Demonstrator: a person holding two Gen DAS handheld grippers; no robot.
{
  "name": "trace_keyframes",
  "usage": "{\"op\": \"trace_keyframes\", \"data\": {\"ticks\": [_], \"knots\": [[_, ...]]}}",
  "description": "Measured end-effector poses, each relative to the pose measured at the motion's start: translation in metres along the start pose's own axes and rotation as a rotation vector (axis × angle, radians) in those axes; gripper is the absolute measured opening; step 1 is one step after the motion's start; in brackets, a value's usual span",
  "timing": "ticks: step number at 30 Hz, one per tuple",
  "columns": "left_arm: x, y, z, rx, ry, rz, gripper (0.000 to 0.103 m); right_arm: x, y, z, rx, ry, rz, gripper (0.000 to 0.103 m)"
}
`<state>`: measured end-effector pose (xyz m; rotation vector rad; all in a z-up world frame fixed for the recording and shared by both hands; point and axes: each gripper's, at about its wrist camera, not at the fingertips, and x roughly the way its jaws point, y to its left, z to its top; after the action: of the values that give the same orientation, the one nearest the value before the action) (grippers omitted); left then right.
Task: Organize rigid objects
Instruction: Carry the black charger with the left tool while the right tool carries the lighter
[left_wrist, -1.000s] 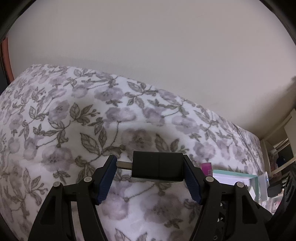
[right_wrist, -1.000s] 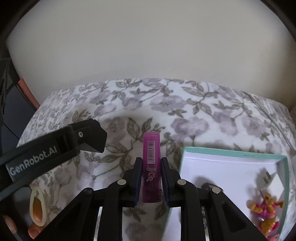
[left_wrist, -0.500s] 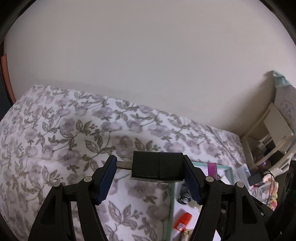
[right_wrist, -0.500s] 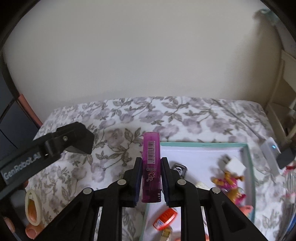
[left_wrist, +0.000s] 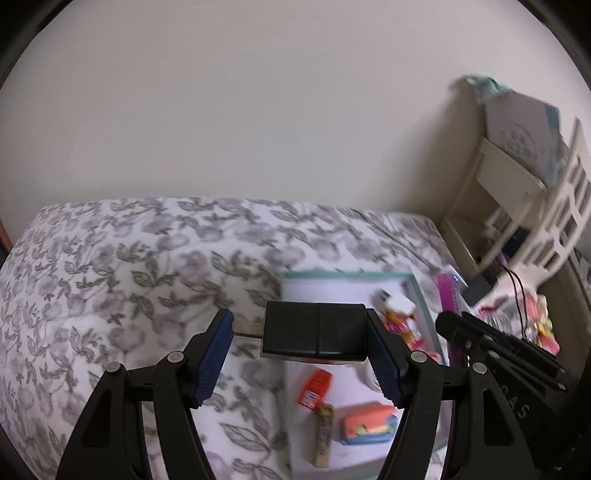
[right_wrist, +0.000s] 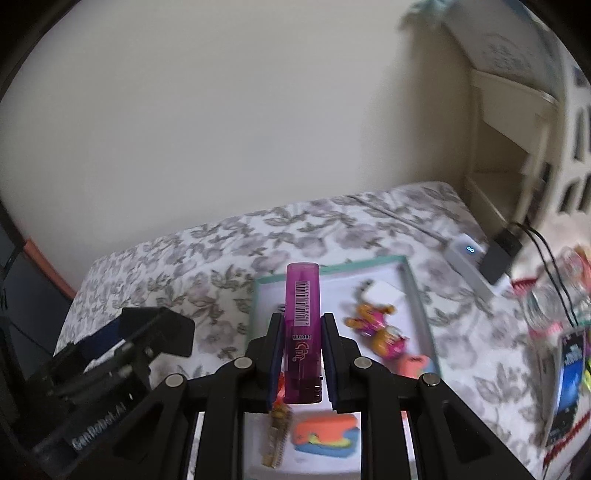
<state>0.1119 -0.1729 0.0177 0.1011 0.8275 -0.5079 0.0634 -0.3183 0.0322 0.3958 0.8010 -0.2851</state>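
Note:
My left gripper (left_wrist: 299, 322) is shut on a black plug adapter (left_wrist: 316, 334), held crosswise, with its metal prong sticking out to the left. It hangs above the left edge of a teal-rimmed white tray (left_wrist: 419, 295) on the floral bedsheet (left_wrist: 129, 266). My right gripper (right_wrist: 303, 332) is shut on a purple lighter (right_wrist: 303, 317) that stands upright between the pads, above the same tray (right_wrist: 413, 288). In the tray lie a white charger (right_wrist: 384, 293), a pink and yellow toy (right_wrist: 380, 332), an orange and blue block (right_wrist: 325, 435), a brass-coloured piece (right_wrist: 275, 439) and a red item (left_wrist: 316, 384).
A white power strip with a blue light (right_wrist: 467, 254) and a black adapter with cables (right_wrist: 502, 254) lie right of the tray. A cream shelf unit (right_wrist: 517, 129) stands at the wall on the right. Colourful clutter (right_wrist: 569, 350) fills the near right.
Both grippers have risen and moved right with their loads. The tray and its contents, the shelf and the power strip have come into view. Neither grip has changed.

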Motion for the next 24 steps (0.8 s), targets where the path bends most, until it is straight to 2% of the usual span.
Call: {"op": "trace_keyframes", "data": {"ticks": [8,16,24], "knots": [[0.016,-0.033,-0.028,0.015,0.068,-0.068,0.071,-0.001,-0.036,-0.011,0.043,0.028,-0.080,0.021],[0.052,-0.046,-0.047,0.052,0.152,-0.042,0.071,0.023,-0.053,-0.019,0.054,0.092,-0.113,0.021],[0.068,-0.058,-0.053,0.100,0.180,-0.015,0.071,0.040,-0.056,-0.024,0.013,0.124,-0.152,0.021]]}}
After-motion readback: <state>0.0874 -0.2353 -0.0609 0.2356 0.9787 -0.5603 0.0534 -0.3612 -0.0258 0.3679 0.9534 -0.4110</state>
